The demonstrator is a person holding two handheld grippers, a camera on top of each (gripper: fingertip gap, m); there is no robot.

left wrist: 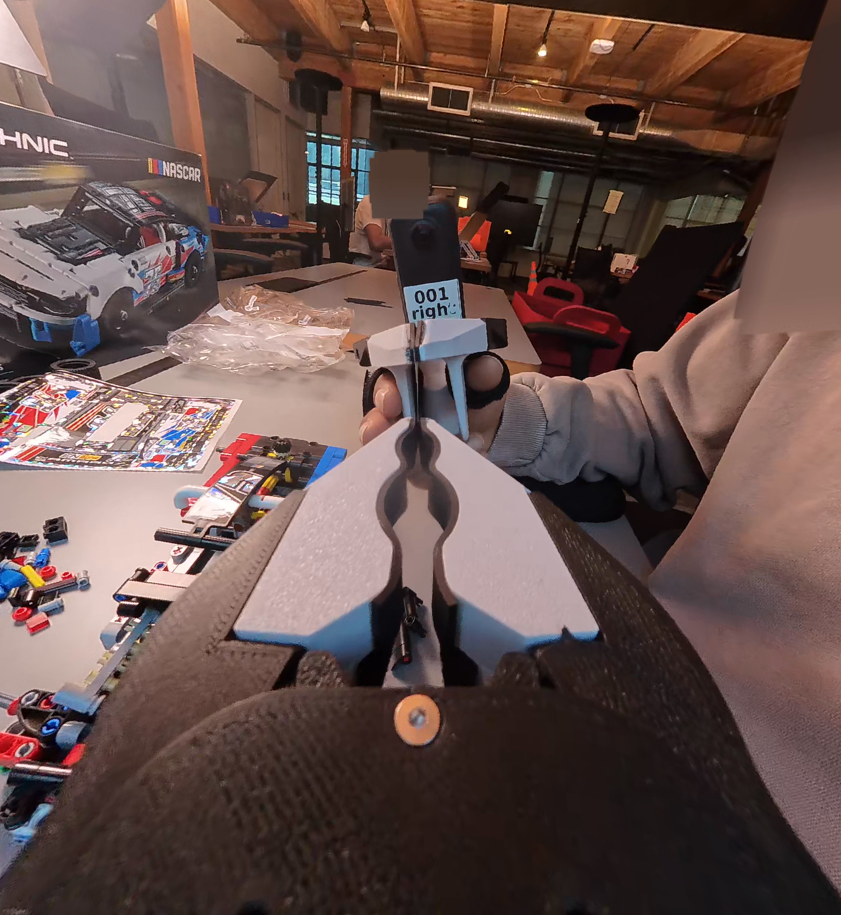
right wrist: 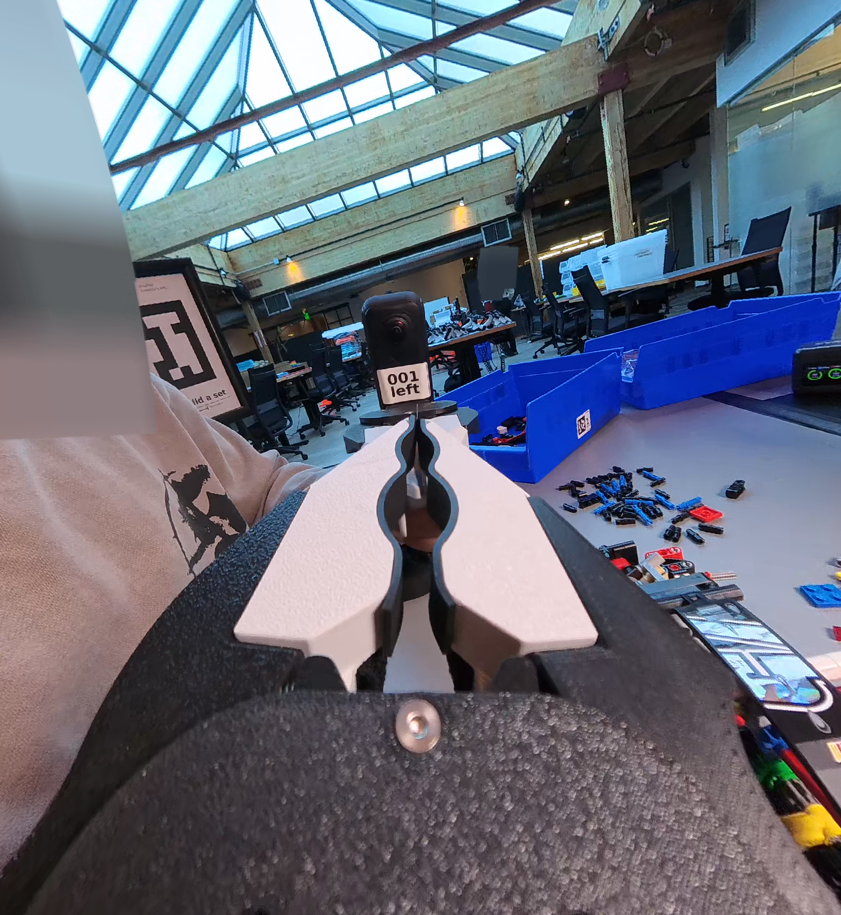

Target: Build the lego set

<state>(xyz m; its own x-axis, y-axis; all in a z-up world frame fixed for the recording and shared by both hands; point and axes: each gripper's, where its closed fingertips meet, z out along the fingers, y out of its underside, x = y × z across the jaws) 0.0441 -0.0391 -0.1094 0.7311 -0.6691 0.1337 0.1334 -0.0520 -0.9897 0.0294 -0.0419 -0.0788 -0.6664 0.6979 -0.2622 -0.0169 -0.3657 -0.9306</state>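
Observation:
My left gripper [left wrist: 416, 427] is shut, its white fingers [left wrist: 339, 534] pressed together at the tips. My right gripper [right wrist: 416, 422] is shut too. The two face each other tip to tip above the table; the right one shows in the left wrist view [left wrist: 414, 396], held by a hand [left wrist: 487, 376]. A thin dark sliver runs between the tips; I cannot tell what it is. The partly built lego car [left wrist: 255, 490] lies below and left of the grippers and shows in the right wrist view [right wrist: 755, 648]. Loose lego parts [left wrist: 12, 579] lie at the left.
A sticker sheet [left wrist: 96, 426], the set's box [left wrist: 86, 247] and empty plastic bags [left wrist: 260, 336] lie on the grey table. Blue bins [right wrist: 557, 411], a pile of black and blue pins [right wrist: 626, 500], a black device [right wrist: 834, 371] and a framed sign [right wrist: 180, 336] are nearby.

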